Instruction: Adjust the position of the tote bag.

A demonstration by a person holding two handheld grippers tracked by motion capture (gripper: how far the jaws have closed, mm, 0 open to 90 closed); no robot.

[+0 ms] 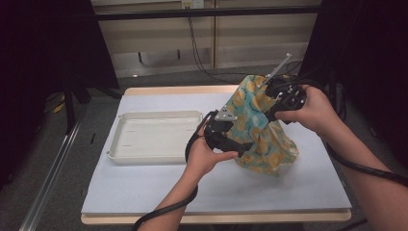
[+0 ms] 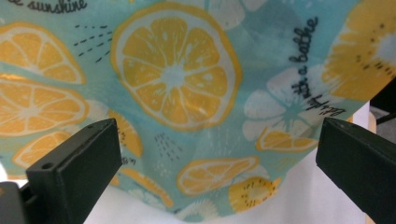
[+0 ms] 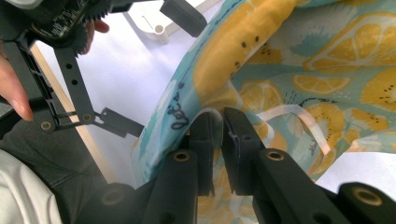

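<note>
Right gripper view — cloth (image 3: 280,56) between right claw (image 3: 223,135) pads

Tray (image 1: 154,137) on table (image 1: 144,192), left side; cloth (image 1: 262,130) right of tray, bottom edge on table.

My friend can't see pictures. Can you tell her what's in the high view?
A person lifts a lemon-print cloth off a white-covered table, pinched in the right claw. The left claw is open against the cloth, beside a white tray.
</note>
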